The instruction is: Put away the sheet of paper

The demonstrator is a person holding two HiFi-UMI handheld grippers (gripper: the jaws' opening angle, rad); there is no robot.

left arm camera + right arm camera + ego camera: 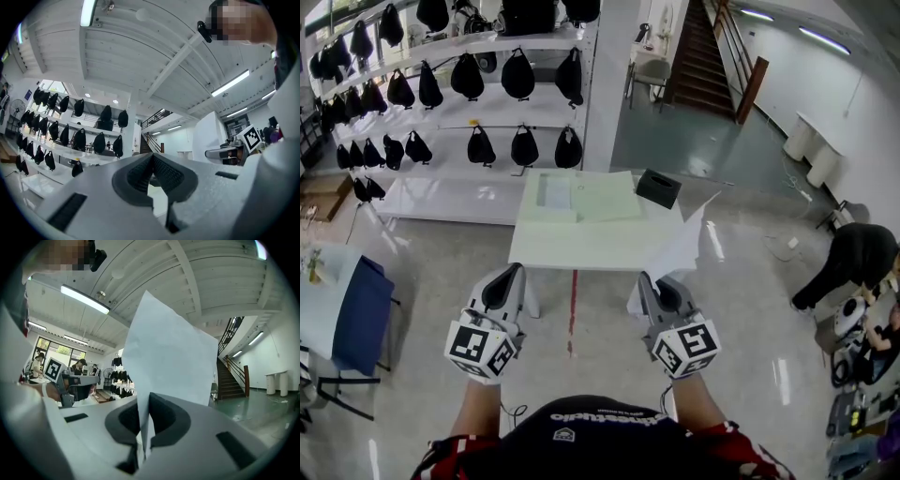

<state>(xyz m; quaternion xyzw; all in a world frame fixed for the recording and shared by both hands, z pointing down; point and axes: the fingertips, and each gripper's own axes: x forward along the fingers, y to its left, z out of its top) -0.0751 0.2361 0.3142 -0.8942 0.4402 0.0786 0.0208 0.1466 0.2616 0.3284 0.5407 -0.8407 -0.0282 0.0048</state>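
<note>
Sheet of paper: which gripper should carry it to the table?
Probably right. The right gripper has its fingers shut on the sheet of paper, held up near the table. The left gripper is shut and empty.

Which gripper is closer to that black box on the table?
Right. The right gripper, holding the sheet of paper, is nearly straight before the black box; the left gripper is farther left.
</note>
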